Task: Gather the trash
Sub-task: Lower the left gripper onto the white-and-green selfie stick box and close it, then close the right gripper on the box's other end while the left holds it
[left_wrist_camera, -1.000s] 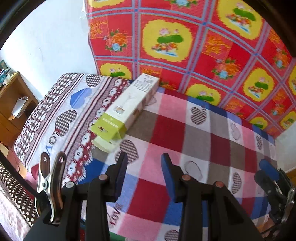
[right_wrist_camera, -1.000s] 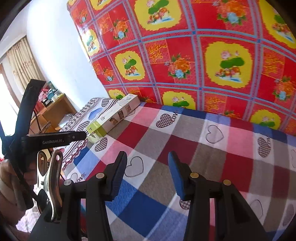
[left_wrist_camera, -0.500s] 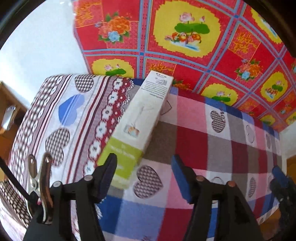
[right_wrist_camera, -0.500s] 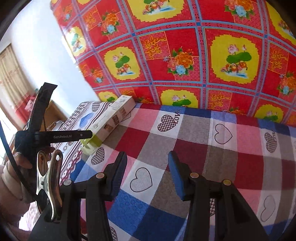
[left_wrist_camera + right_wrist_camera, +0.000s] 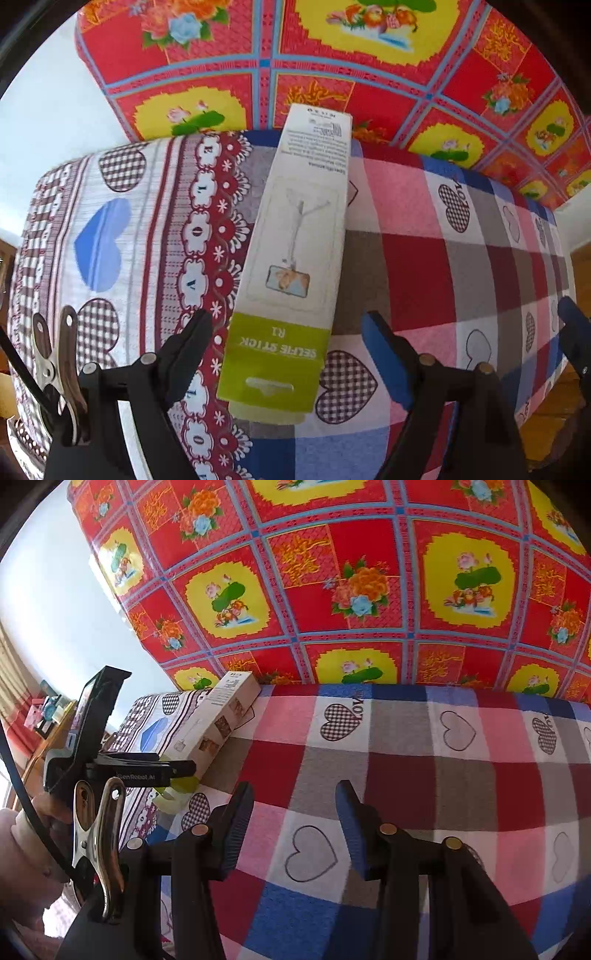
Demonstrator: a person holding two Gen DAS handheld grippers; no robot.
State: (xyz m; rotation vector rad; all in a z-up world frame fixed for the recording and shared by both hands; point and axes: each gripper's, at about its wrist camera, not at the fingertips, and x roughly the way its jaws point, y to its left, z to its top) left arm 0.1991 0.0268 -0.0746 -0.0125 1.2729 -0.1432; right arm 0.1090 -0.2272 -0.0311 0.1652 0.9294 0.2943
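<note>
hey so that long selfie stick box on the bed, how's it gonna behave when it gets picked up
The selfie stick box looks like thin cardboard: probably stiff along its length, but it may dent under a hard squeeze. Its flat sides shouldn't roll. Gripped at the green end, between the opening left gripper, it may droop.

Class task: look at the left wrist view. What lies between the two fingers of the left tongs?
The green end of the selfie stick box, lying on the heart-patterned bedsheet. The left tongs are opening and straddle it without touching.
</note>
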